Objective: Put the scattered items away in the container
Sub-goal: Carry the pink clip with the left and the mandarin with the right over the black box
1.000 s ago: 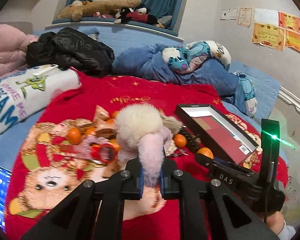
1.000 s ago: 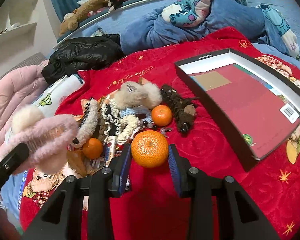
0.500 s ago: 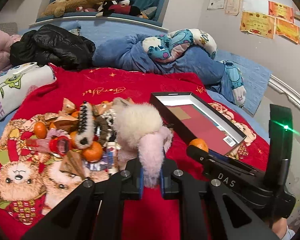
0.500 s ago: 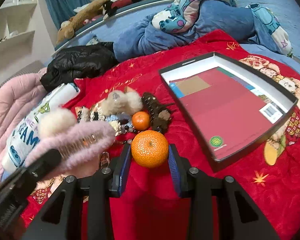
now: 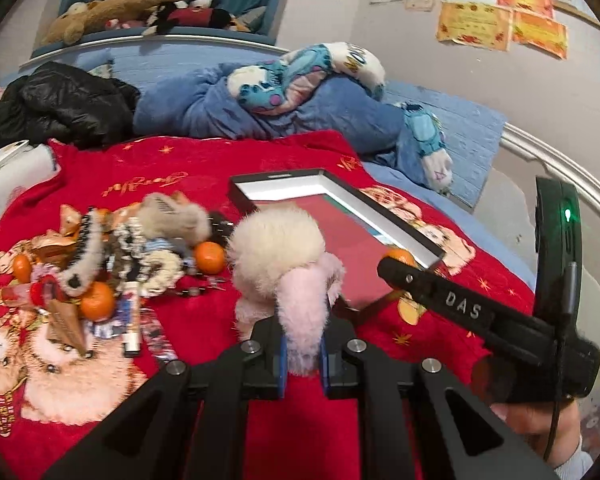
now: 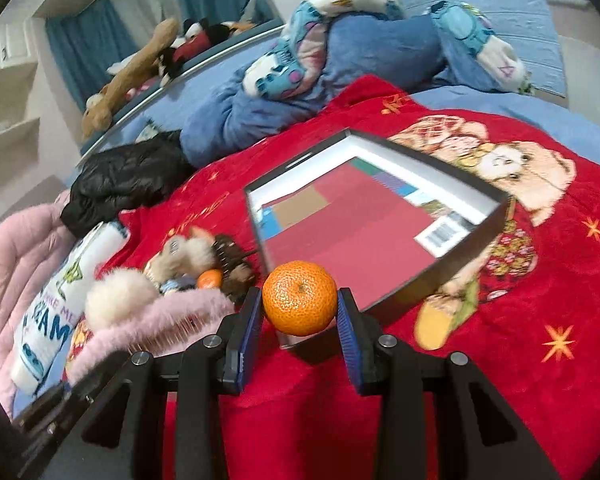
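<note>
1. The left gripper (image 5: 301,356) is clamped tight on a fluffy pink hair clip (image 5: 300,292) with a cream pompom, held above the red blanket (image 5: 228,168) just short of the box's near edge.
2. The right gripper (image 6: 299,326) is pressed on a tangerine (image 6: 299,298) from both sides, held at the near corner of the box; in the left view it reaches in from the right, gripped by a hand (image 5: 539,420).
3. The black box (image 6: 455,248), the container, lies open on the blanket, tilted, with a red sheet and a barcode label on its floor. Nothing loose shows inside it.
4. Left of the box, toward the blanket's left edge, sits the scattered pile (image 5: 112,264): more tangerines, furry hair clips, scrunchies, a tube and wrappers, touching and overlapping one another.
5. Beyond the blanket's far edge lie a black jacket (image 5: 60,108) and a rumpled blue plush blanket (image 5: 268,108).
6. Farthest back, stuffed toys (image 5: 140,6) line a ledge before blue curtains.
</note>
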`<state>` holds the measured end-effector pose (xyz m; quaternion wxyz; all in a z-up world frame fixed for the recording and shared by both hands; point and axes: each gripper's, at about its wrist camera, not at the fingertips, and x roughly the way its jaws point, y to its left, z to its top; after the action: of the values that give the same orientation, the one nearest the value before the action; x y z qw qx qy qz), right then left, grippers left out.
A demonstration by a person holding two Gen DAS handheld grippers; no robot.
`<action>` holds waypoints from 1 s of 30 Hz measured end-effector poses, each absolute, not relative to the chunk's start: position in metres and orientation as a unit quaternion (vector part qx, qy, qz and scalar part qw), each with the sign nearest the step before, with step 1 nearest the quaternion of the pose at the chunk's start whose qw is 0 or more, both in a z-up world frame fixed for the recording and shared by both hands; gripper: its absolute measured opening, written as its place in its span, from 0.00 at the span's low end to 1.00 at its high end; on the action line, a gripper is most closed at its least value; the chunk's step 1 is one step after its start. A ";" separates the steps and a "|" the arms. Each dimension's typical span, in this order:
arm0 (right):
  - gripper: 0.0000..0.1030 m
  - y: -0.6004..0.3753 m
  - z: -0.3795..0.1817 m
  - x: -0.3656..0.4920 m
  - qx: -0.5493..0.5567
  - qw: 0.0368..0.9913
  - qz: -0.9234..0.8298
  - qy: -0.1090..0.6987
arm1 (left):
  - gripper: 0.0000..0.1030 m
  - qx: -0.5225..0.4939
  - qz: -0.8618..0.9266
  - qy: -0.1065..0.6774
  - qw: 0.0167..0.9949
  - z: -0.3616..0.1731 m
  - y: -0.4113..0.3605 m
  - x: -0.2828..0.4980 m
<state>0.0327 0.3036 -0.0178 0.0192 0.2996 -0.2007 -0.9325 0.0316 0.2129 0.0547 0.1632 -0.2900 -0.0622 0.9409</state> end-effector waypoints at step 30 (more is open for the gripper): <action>0.34 0.393 -0.018 -0.022 0.287 -0.023 -0.925 -0.249 | 0.12 -0.308 0.934 -0.021 0.181 0.049 0.316 -0.050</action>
<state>-0.0220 0.3928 -0.0176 -0.0234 0.2874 -0.2490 -0.9246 -0.0504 0.3163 0.0493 0.1808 -0.3079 -0.0211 0.9338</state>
